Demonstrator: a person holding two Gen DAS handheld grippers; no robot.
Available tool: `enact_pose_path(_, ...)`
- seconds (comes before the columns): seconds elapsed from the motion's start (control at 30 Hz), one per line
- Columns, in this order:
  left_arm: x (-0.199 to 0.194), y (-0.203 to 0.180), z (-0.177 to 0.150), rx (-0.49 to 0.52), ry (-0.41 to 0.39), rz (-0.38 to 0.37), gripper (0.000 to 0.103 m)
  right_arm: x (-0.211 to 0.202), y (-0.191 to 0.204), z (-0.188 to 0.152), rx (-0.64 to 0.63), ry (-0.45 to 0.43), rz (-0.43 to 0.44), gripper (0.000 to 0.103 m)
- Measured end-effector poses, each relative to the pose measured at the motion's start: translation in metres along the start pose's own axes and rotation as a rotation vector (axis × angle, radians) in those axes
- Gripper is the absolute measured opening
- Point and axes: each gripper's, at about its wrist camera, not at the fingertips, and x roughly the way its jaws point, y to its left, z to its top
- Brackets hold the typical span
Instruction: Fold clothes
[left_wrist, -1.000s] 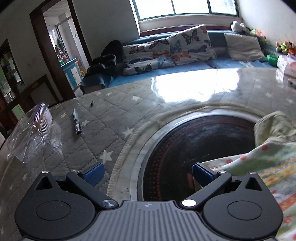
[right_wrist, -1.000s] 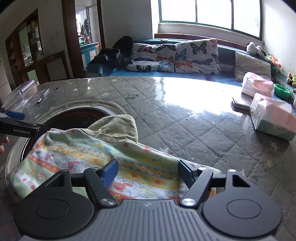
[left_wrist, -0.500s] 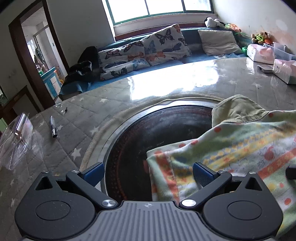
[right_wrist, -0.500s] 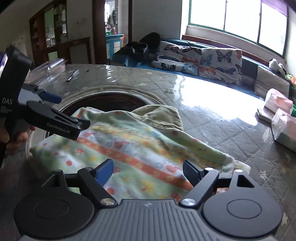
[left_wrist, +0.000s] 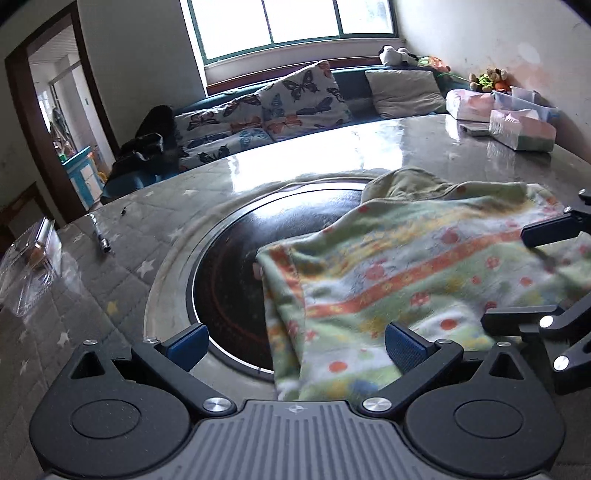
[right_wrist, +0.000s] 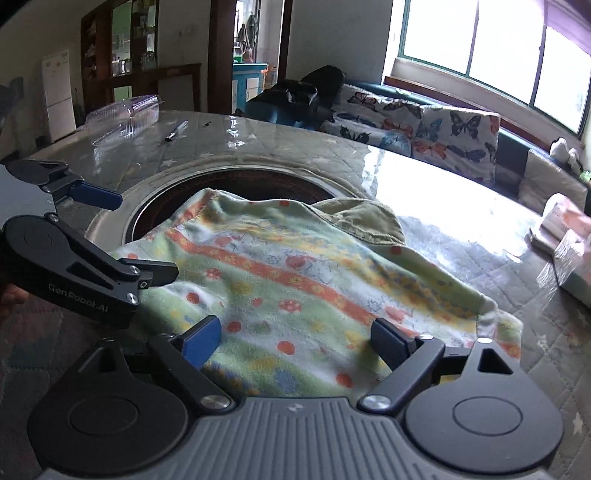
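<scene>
A pale green garment (left_wrist: 424, 280) with orange stripes, red dots and an olive hood lies flat on the table, partly over the dark round inset (left_wrist: 229, 280). It also shows in the right wrist view (right_wrist: 303, 288). My left gripper (left_wrist: 295, 341) is open over the garment's near left edge. My right gripper (right_wrist: 295, 338) is open just above the garment's near edge. Each gripper shows in the other's view, the left gripper (right_wrist: 146, 240) to the left and the right gripper (left_wrist: 532, 273) to the right.
A pen (left_wrist: 100, 236) and a clear plastic box (left_wrist: 29, 273) lie on the quilted table cover at the left. Tissue packs (left_wrist: 521, 129) stand at the far right. A sofa with butterfly cushions (left_wrist: 280, 99) runs behind the table.
My left gripper has swung right, from beside the inset to the garment's left edge. My right gripper has shifted left along the near edge. Both stay open.
</scene>
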Motion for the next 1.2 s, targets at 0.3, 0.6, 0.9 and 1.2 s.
enact_pose_path(0.3,0.000,0.004,-0.008,-0.014,-0.014,0.016,0.103,-0.023,-0.022,-0.018,0.084,-0.008,-0.033,0.092)
enact_pose_path(0.6,0.000,0.006,-0.008,-0.017,-0.010,0.012,0.103,-0.039,-0.050,-0.045,0.159,0.024,-0.116,0.092)
enact_pose_path(0.9,0.000,0.007,-0.007,-0.026,0.001,0.011,0.103,-0.050,-0.079,-0.056,0.246,0.034,-0.174,0.091)
enact_pose_path(1.2,-0.010,0.006,0.000,-0.038,-0.012,0.003,0.103,-0.052,-0.103,-0.065,0.295,0.041,-0.281,0.097)
